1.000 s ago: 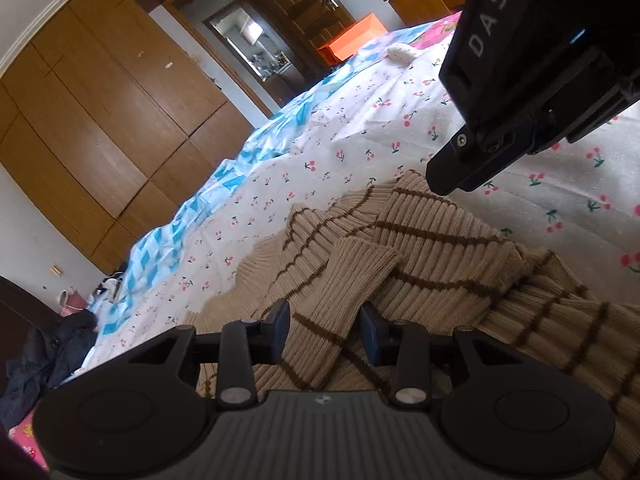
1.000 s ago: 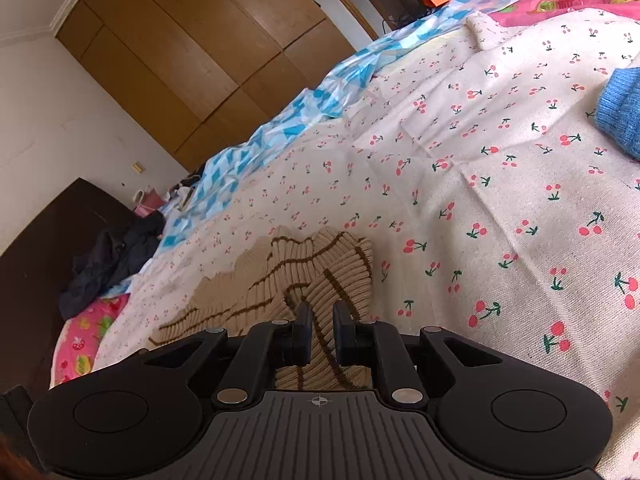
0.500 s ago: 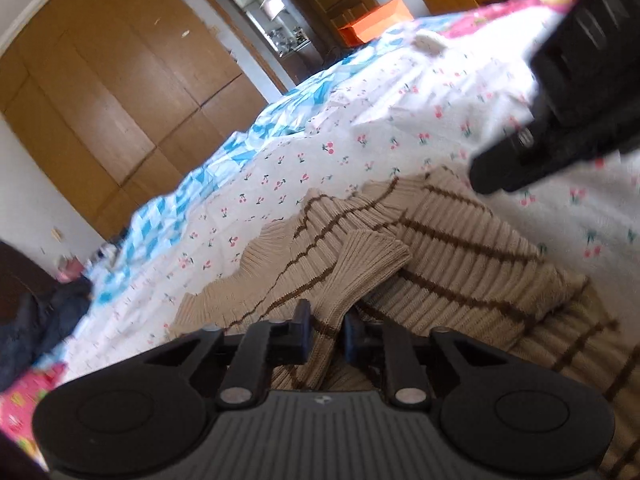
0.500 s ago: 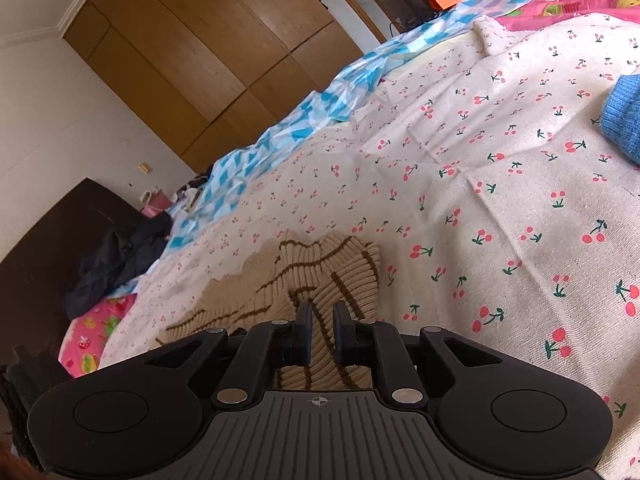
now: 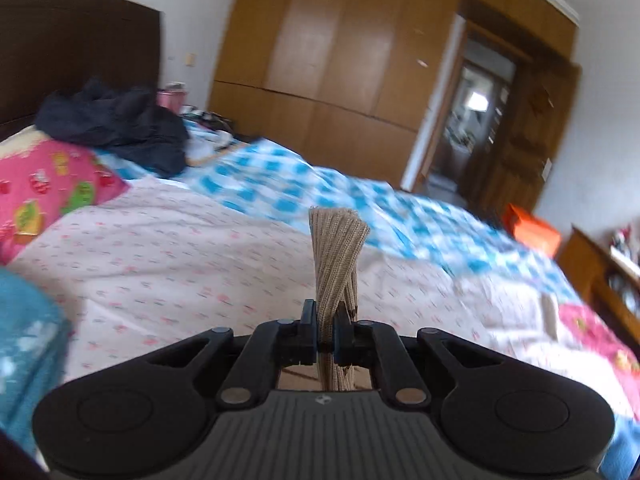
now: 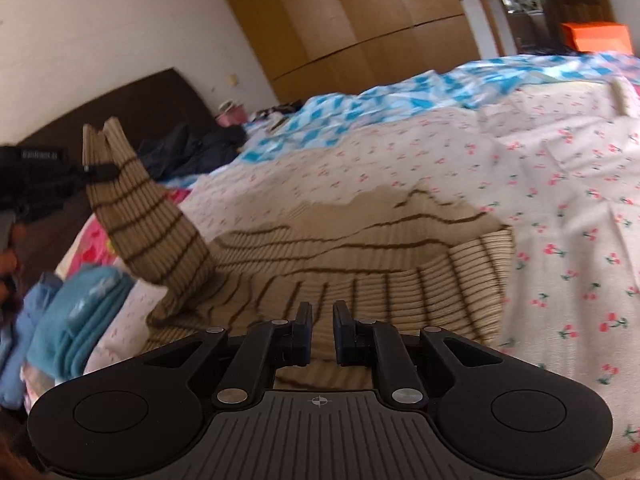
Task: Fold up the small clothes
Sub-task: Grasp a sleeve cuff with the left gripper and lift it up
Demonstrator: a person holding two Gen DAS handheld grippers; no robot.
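A beige ribbed sweater (image 6: 360,240) with brown stripes lies spread on the cherry-print sheet (image 6: 560,160). My left gripper (image 5: 326,328) is shut on the cuff end of its sleeve (image 5: 338,248), which fans up out of the jaws. In the right wrist view the sleeve (image 6: 148,220) rises steeply to the left gripper (image 6: 92,170) at the far left. My right gripper (image 6: 320,320) sits low at the sweater's near edge. Its jaws stand close together, and the ribbed hem (image 6: 472,264) fans out from them as if pinched.
Folded blue clothes (image 6: 80,320) are stacked at the bed's left side. A pink pillow (image 5: 48,192) and dark clothes (image 5: 116,124) lie by the brown headboard. A blue checked quilt (image 5: 320,188) covers the far side. An orange box (image 5: 528,232) sits near the doorway.
The left gripper closed on the sleeve and swung it up and away to the left, rolling as it went. The sweater has opened out. The right gripper shifted and rolled, jaws unchanged.
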